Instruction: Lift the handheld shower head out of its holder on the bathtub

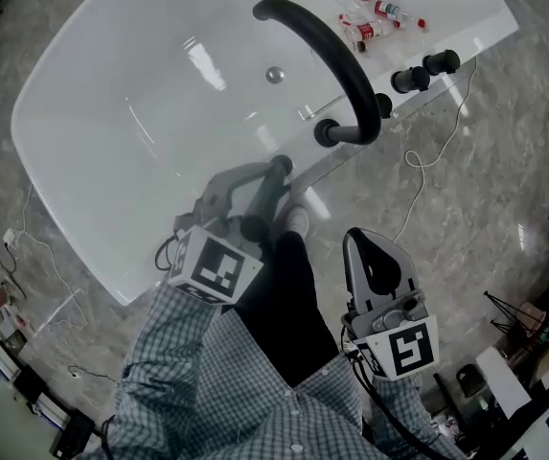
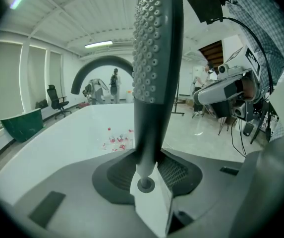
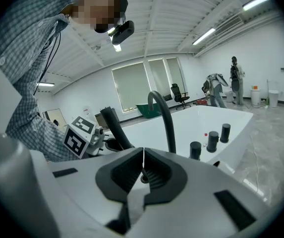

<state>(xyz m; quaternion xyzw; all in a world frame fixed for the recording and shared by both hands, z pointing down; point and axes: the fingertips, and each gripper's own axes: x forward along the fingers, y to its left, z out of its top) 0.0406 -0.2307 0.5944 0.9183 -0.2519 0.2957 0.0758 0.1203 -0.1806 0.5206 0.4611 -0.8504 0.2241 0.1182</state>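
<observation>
White bathtub [image 1: 102,113] below; left gripper [image 2: 147,176] pinches shower head [image 2: 156,63] by its handle, upright ahead, probably for a straight lift; right gripper [image 3: 142,168] pressed together, empty.

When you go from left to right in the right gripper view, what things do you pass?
Checked sleeve → marker cube → shower head → curved black spout → three black knobs
</observation>
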